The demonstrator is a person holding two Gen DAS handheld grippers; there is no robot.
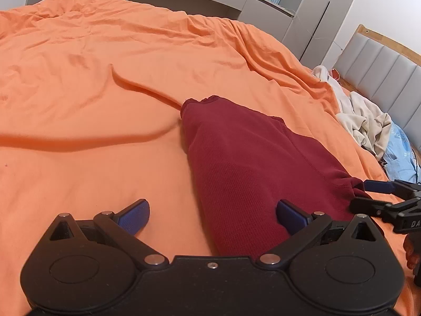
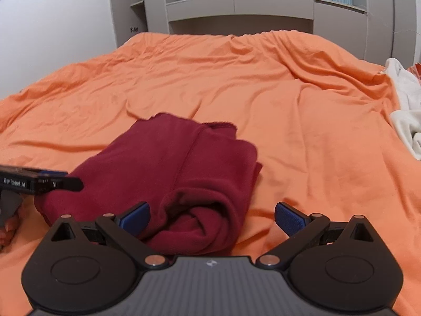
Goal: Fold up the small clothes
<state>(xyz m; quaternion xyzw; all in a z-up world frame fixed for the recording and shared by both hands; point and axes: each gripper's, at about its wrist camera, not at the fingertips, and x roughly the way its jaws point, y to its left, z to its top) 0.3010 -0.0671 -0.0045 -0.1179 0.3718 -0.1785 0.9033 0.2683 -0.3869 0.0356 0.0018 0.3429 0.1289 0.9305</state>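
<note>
so your left gripper has its blue-padded fingers spread wide, low over the bed, gripping nothing; one pad sits over bare orange sheet, the other over the near end of the folded dark red knit garment. your right gripper is spread wide too, nothing clamped, with the garment's rolled near edge bunched between its fingers. that dark red garment lies folded on the wrinkled orange bedsheet, roughly mid-bed, long side running away from you, scalloped hem at the far end. in the left view the right gripper shows at the garment's right near corner, touching or just beside it, can't tell which. a crumpled cream cloth pile and a light blue printed fabric sit at the bed's right edge by the grey padded headboard. grey cabinets stand beyond the bed.
</note>
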